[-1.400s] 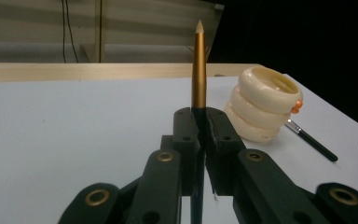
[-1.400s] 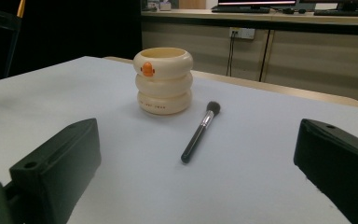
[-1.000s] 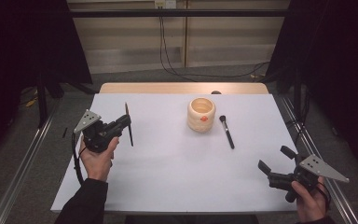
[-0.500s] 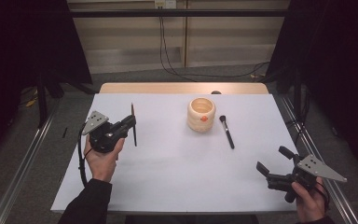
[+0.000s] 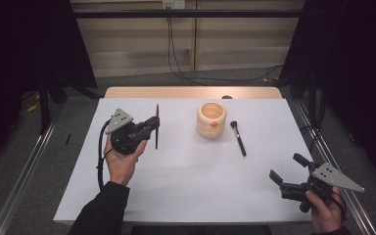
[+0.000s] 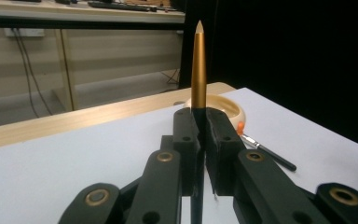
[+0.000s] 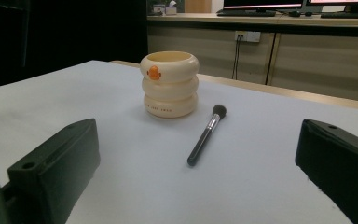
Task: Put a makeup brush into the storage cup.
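Note:
A slim brush with a black handle and a pointed gold tip stands upright, and my left gripper is shut on it. In the high view that gripper hovers above the left half of the white table, the slim brush standing across its jaws. A cream ribbed cup with an orange mark stands to the right of it. A black makeup brush lies flat just right of the cup. My right gripper rests low near the front right, open, nothing between its jaws.
The white table sheet ends in a wooden strip at the far side. Metal rails run along both sides of the table. Cables hang down the back wall. Dark curtains stand on either side.
My left gripper has carried the slim brush to the right, toward the cup, and slightly upward. The right gripper, cup and makeup brush have stayed where they were.

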A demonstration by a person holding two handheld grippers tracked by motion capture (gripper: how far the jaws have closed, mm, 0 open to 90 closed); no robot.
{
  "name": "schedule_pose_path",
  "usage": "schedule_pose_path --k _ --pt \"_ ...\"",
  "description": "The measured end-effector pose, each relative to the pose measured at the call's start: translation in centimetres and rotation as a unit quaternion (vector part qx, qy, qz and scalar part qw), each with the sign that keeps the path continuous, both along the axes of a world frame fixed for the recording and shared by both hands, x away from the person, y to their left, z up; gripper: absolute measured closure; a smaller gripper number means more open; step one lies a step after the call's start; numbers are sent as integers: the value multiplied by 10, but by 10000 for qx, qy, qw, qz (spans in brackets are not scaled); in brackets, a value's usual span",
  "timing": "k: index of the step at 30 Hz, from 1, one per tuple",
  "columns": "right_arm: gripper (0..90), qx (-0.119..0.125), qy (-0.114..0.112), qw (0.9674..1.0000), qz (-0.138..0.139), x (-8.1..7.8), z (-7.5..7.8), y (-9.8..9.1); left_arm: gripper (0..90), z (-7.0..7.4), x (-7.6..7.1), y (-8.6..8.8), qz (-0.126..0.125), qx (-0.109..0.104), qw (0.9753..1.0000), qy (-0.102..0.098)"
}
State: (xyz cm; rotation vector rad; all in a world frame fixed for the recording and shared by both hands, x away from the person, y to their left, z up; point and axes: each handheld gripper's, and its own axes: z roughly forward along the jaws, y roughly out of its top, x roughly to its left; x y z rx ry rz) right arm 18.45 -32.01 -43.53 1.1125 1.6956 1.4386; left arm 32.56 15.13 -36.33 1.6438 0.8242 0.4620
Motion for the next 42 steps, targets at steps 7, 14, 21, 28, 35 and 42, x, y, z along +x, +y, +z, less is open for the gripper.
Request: schedule_pose_path --k 7,14,21,28,35,42 --pt "0 -30 -6 10000 14 0 0 -1 835 3 5 -18 -198 -29 9998 1" --pt "0 -37 14 10000 24 0 0 -1 835 6 10 -34 -313 -37 9995 2" --pt "0 -39 22 10000 18 0 0 -1 835 8 15 -49 -454 -70 9989 -20" --pt "0 -42 9 10000 10 0 0 -1 835 9 22 -62 -520 -111 9986 -40" --pt "0 -36 38 10000 25 0 0 -1 835 7 34 -70 -489 -246 9985 4" --pt "0 -42 13 10000 24 1 0 -1 835 0 47 -72 -367 -254 9988 187"
